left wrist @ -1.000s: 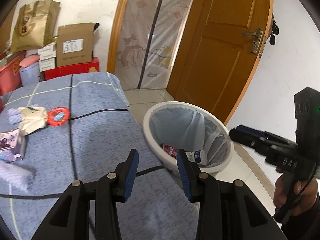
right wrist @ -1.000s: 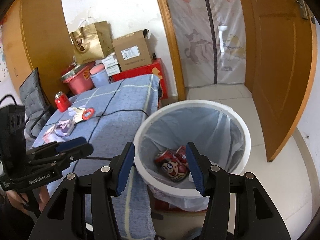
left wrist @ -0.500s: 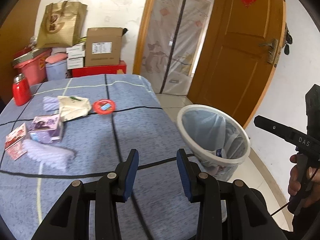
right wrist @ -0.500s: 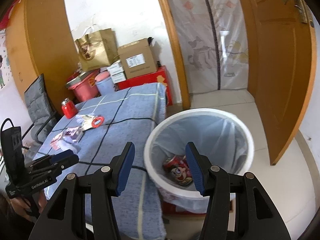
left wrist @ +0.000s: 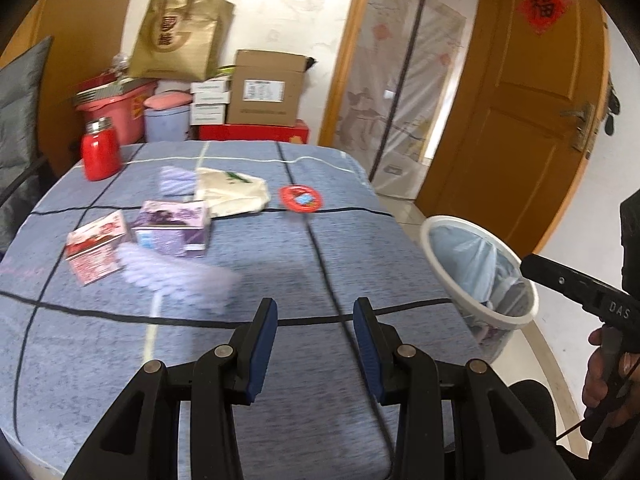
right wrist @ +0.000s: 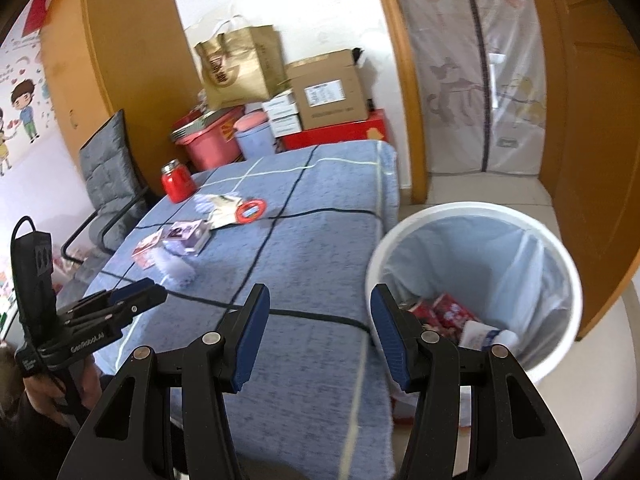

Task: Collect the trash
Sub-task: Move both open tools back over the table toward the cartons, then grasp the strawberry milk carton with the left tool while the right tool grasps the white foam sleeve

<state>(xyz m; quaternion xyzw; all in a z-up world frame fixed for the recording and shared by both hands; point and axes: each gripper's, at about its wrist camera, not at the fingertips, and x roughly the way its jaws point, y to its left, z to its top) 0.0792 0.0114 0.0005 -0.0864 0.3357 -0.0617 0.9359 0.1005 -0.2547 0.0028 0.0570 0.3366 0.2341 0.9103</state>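
Jaws: your left gripper (left wrist: pixel 315 334) stood part open and your right gripper (right wrist: pixel 319 334) stood wider; nothing lay between the pads of either.
Carried load: none in either view.
Trash on table: red-and-white carton (left wrist: pixel 96 250), purple box (left wrist: pixel 173 227) just beside it, pale purple wrapper (left wrist: pixel 176 274) in front of both, cream cloth bag (left wrist: pixel 232 196), red round lid (left wrist: pixel 300 199). All lay on the far left half of the blue tablecloth (left wrist: pixel 280 380), well apart from both grippers.
Not obviously trash: red flask (left wrist: pixel 100 148) at the far left corner. You could have taken it by mistake, being upright and easy to grip.
Risk, blur: the wrapper and cartons were smeared in both views. A grab made while your hand moved could have closed on cloth, not on the item.
Risk, cloth: low pads on the flat lid or thin wrapper could have pinched the tablecloth and dragged the whole group.
Risk, neighbours: carton, box and wrapper lay touching or nearly so; taking one could have pushed another toward the table edge.
Risk, bin: white trash bin (right wrist: pixel 472 216) stood on the floor against the table's right edge; a swinging gripper could have knocked it.
Bin contents: clear liner, red printed packets (right wrist: pixel 448 312) and a white-and-blue carton (right wrist: pixel 480 334) at the bottom; mostly empty above.
Other containers: pink tub (right wrist: pixel 208 146), lilac lidded pail (right wrist: pixel 256 136), cardboard box (right wrist: pixel 328 92), gold paper bag (right wrist: pixel 240 64) behind the table; contents not visible.
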